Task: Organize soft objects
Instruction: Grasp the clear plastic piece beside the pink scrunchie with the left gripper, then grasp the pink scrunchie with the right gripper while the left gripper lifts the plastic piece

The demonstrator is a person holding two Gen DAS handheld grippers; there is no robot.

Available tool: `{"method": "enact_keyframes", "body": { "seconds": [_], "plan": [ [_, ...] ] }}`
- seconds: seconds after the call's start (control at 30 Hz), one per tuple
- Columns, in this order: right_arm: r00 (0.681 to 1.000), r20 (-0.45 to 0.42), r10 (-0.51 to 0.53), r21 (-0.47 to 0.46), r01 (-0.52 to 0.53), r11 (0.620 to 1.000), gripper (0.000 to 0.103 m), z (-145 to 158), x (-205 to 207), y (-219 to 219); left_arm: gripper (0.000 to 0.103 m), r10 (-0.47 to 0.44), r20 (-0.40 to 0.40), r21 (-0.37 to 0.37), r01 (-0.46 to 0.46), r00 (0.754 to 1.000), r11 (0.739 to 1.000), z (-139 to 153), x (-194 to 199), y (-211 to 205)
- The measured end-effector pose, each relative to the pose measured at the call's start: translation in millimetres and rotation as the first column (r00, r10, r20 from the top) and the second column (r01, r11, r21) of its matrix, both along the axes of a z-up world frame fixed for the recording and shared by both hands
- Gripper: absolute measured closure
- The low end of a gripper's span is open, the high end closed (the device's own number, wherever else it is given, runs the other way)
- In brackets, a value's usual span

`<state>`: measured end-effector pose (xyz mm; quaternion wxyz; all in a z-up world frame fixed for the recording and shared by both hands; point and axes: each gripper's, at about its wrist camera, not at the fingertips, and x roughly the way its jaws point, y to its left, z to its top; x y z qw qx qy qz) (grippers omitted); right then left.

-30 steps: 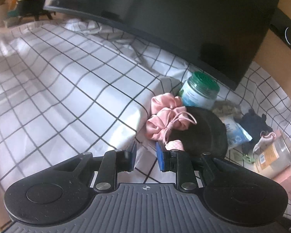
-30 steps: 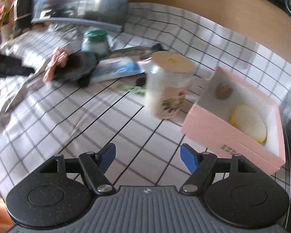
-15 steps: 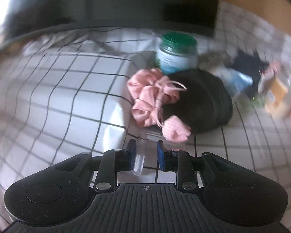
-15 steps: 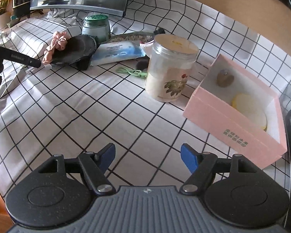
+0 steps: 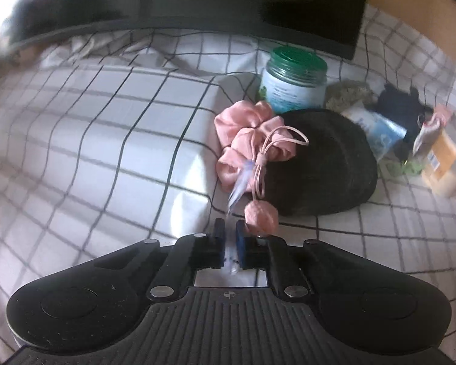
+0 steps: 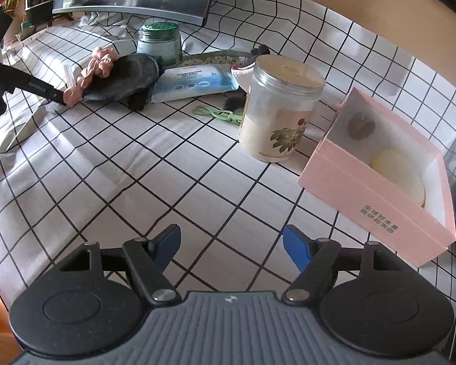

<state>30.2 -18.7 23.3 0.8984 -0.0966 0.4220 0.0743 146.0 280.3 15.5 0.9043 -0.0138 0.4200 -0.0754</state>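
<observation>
Pompom (image 5: 260, 215) is crowding the left gripper (image 5: 230, 237), whose fingers are pinching a clear tube (image 5: 238, 187); scrunchie (image 5: 246, 143) lying just ahead. Right gripper (image 6: 231, 243) is gaping over bare cloth (image 6: 155, 164).

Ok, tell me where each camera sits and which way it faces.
Left wrist: on the left gripper, low over the checked cloth, facing the pink scrunchie and black pad; its nearly shut fingers show.
Right wrist: on the right gripper, facing the pink box; its open fingers show.
Shared: scrunchie, pad, green-lidded jar.
</observation>
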Motion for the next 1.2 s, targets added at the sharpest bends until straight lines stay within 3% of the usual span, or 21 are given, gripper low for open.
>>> {"method": "enact_keyframes", "body": {
  "seconds": [0.17,0.47,0.6,0.67,0.77,0.9,1.03,1.2],
  "plan": [
    [0.999,0.019,0.043,0.028,-0.044,0.999,0.028,9,19,14,0.096,0.03,0.022,-0.074,-0.028,0.999,0.997,1,-27,8],
    [0.963,0.094,0.252,0.033,-0.256,0.966,0.028,42,72,92,0.097,0.039,0.055,-0.101,-0.034,0.998,0.994,12,-60,21],
    [0.947,0.104,0.303,0.016,-0.306,0.952,0.028,49,82,126,0.093,0.071,0.067,-0.214,-0.055,0.995,0.975,13,-56,32],
    [0.94,0.107,0.324,0.023,-0.328,0.944,0.028,49,76,131,0.09,0.134,0.017,-0.233,-0.126,0.991,0.964,10,-44,34],
    [0.936,0.083,0.342,-0.004,-0.342,0.94,0.027,39,64,130,0.089,0.169,-0.004,-0.186,-0.167,0.986,0.968,7,-36,27],
    [0.955,0.012,0.296,-0.001,-0.296,0.955,0.027,19,61,117,0.086,0.08,-0.019,-0.115,-0.082,0.997,0.99,3,-28,5],
    [0.968,-0.021,0.249,0.022,-0.249,0.968,0.027,9,56,97,0.085,0.058,-0.031,-0.018,-0.058,0.998,0.998,2,-18,-12],
    [0.978,-0.044,0.206,0.058,-0.203,0.977,0.027,0,50,79,0.084,0.099,-0.052,0.013,-0.098,0.994,0.995,3,-3,-17]
  ]
}}
